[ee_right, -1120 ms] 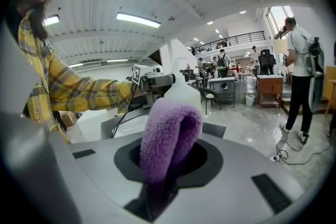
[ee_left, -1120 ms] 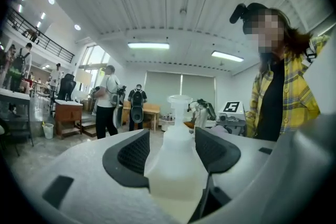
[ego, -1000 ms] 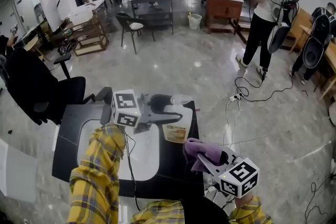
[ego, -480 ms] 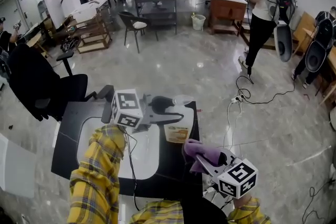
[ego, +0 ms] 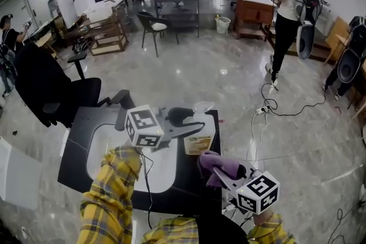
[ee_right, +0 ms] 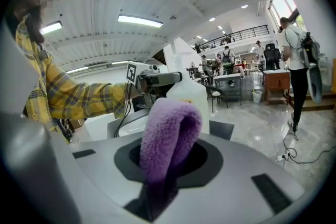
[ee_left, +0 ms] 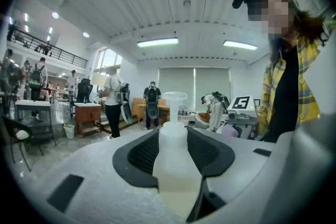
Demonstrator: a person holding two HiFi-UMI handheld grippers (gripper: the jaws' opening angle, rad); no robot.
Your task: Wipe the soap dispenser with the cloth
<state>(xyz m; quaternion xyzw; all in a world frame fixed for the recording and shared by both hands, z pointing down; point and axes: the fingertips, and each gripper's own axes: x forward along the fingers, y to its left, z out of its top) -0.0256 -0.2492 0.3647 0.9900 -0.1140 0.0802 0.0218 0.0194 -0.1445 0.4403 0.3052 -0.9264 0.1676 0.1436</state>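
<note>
Change since a second ago:
- My left tool [ego: 190,130] stood wide around the bottle then. Its jaws have just been closing.
- My right tool [ego: 216,172] sits where it did.
- The standing person [ego: 291,6] at far right has stepped a little.

Left tool: half closed, both dark pads pressed on the sides of the translucent white plastic pump soap dispenser [ee_left: 172,165]. The pump head rises above the jaws.

Soap dispenser: upright at the far right of the black bench [ego: 77,143], just right of the white inset basin [ego: 163,171]. Whether its base rests on the bench I cannot tell.

Right tool: jaws narrow, clamped on a folded fluffy purple cloth [ee_right: 169,131] whose loop stands out past the tips.

Cloth: near side of the dispenser, close to it but apart.
</note>
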